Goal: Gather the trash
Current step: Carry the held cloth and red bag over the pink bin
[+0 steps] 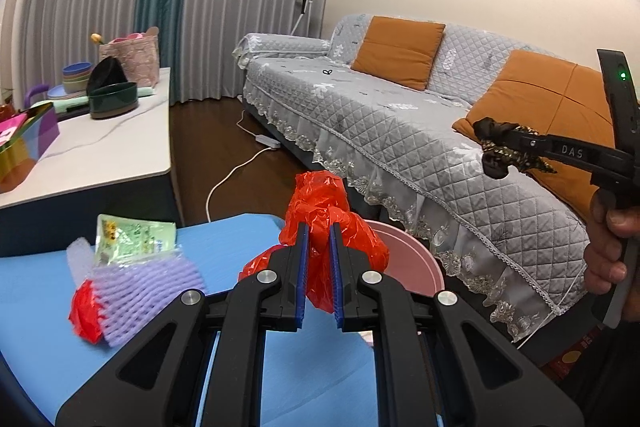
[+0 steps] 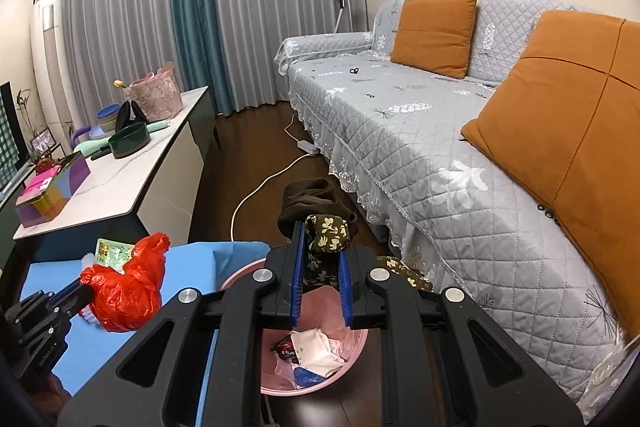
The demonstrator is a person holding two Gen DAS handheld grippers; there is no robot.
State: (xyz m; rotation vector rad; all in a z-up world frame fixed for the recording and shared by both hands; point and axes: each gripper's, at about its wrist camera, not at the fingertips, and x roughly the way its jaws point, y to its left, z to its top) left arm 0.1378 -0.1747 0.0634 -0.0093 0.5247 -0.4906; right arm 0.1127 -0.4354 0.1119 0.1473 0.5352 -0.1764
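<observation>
My left gripper is shut on a crumpled red plastic bag, held above the edge of the blue mat beside the pink bin. It also shows in the right wrist view. My right gripper is shut on a dark floral cloth and holds it over the pink bin, which has wrappers inside. In the left wrist view the right gripper holds the cloth in the air at the right. A green packet, purple foam net and a red scrap lie on the mat.
A grey quilted sofa with orange cushions runs along the right. A white-topped table with bowls, a basket and boxes stands left. A white cable and power strip lie on the dark wood floor.
</observation>
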